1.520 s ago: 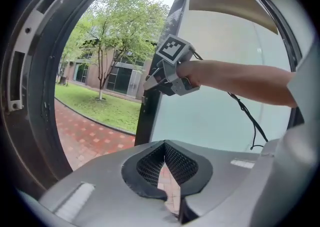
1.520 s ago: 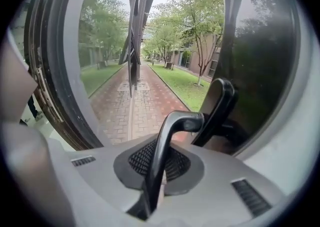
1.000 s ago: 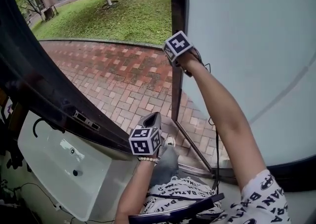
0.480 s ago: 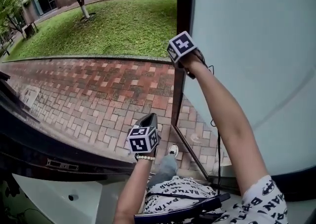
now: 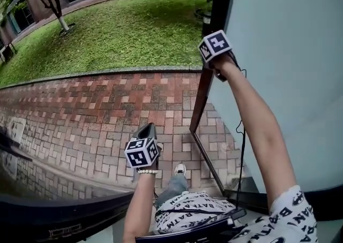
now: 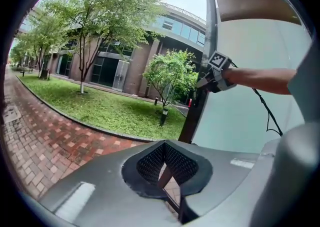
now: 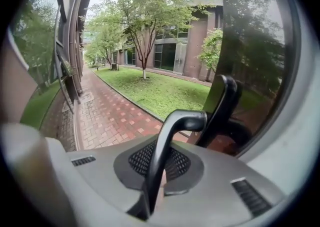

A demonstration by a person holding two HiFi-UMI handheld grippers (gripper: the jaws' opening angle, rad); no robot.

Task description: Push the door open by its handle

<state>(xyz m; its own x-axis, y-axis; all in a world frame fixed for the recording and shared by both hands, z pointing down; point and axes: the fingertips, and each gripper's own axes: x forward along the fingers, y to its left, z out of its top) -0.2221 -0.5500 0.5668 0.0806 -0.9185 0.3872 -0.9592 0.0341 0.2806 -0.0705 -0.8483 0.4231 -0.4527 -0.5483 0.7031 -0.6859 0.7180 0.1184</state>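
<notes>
**Head view.** Your right gripper (image 5: 214,49) sits at 1 o'clock, against the dark edge of the door (image 5: 284,76). The door's pale panel fills the right side. Your left gripper (image 5: 144,129) hangs at 7 o'clock over the paving (image 5: 107,108), apart from the door. The lawn (image 5: 128,33) lies at 11 o'clock.

**Left gripper view.** Your left gripper (image 6: 167,181) has its jaws together with nothing between them. The door (image 6: 240,121) stands at 2 o'clock, with your right gripper (image 6: 216,68) at its edge.

**Right gripper view.** Your right gripper (image 7: 152,181) is clamped on the handle (image 7: 172,131). The handle is a dark lever that rises from the jaws towards 12 o'clock, then bends towards 3 o'clock.
</notes>
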